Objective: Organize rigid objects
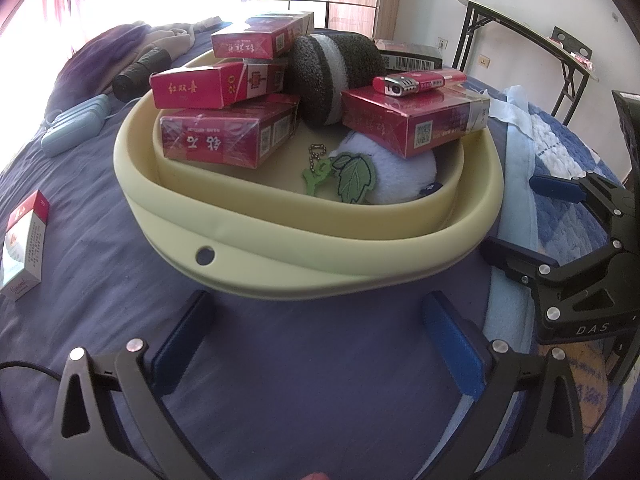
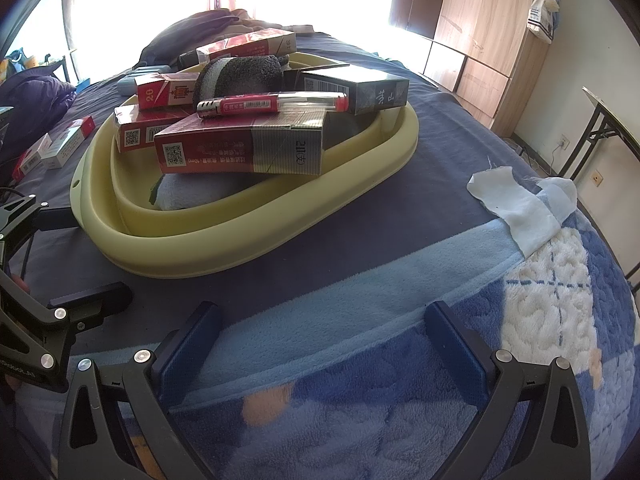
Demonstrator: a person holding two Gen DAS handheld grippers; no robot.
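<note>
A pale yellow basin (image 1: pixel 280 236) sits on the bed and also shows in the right wrist view (image 2: pixel 248 232). It holds several red cigarette boxes (image 1: pixel 228 136), a dark box (image 2: pixel 360 90), a dark sponge (image 1: pixel 332 76), a plush toy (image 1: pixel 396 176) and a red lighter (image 1: pixel 420 80) lying on a box; the lighter also shows in the right wrist view (image 2: pixel 272 105). My left gripper (image 1: pixel 320 340) is open and empty just before the basin. My right gripper (image 2: pixel 324 344) is open and empty over the blanket, right of the basin, and shows in the left wrist view (image 1: pixel 524 216).
A white and red cigarette box (image 1: pixel 24 252) lies on the sheet to the left, with more boxes (image 2: pixel 56 144) there. A pale blue case (image 1: pixel 76 124), a black roll (image 1: pixel 140 70) and clothes lie behind the basin. A white cloth (image 2: pixel 516 200) lies on the blue blanket (image 2: pixel 400 400).
</note>
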